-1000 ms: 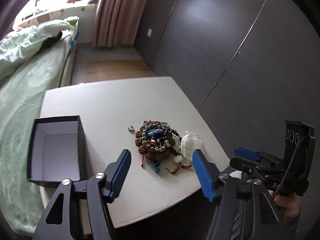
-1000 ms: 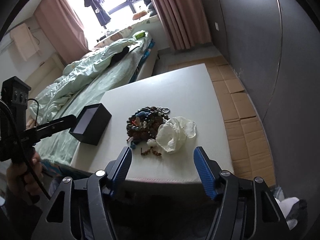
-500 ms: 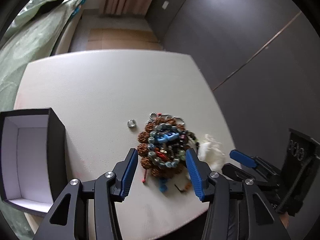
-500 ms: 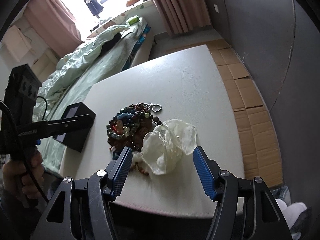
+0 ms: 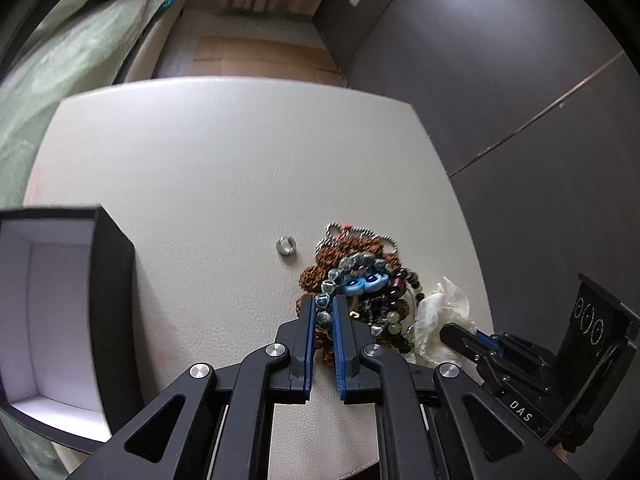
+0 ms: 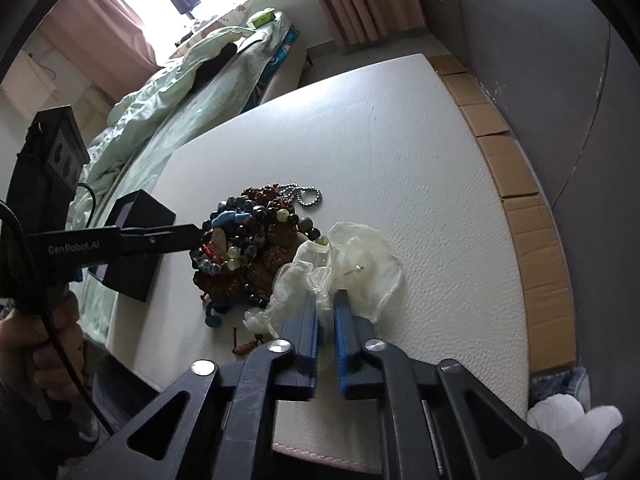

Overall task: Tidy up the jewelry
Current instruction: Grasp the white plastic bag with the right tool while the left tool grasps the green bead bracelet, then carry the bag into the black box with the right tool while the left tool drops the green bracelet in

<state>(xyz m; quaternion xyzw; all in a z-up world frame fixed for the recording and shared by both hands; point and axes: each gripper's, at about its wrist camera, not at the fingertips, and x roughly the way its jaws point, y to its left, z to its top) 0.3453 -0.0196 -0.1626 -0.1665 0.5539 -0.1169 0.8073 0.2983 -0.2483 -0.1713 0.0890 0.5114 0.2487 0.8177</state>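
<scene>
While both grippers sit low over the white table, each has just been closing its jaws on something at the near edge of the jewelry heap; the left gripper has its blue pads nearly together on a strand of grey-green beads at the left side of the tangled pile of bracelets, and the right gripper has its pads pinched on the crumpled clear plastic bag that lies touching the pile's right side. Seen from the right wrist, the pile is a knot of brown seed beads, dark round beads, a blue piece and a silver ball chain, all overlapping; a small silver ring lies alone just left of it, and an open black box with a pale lining stands well apart on the table's left edge. To do this step well, I judge the bead strand should be lifted slowly and straight up, since neighbouring strands may drag along; holding the bag down or drawing it gently aside with the other gripper would help the knot loosen; a sharp tug risks scattering beads or knocking the ring off the table; whether the pinched strand is free of the rest cannot be told.
</scene>
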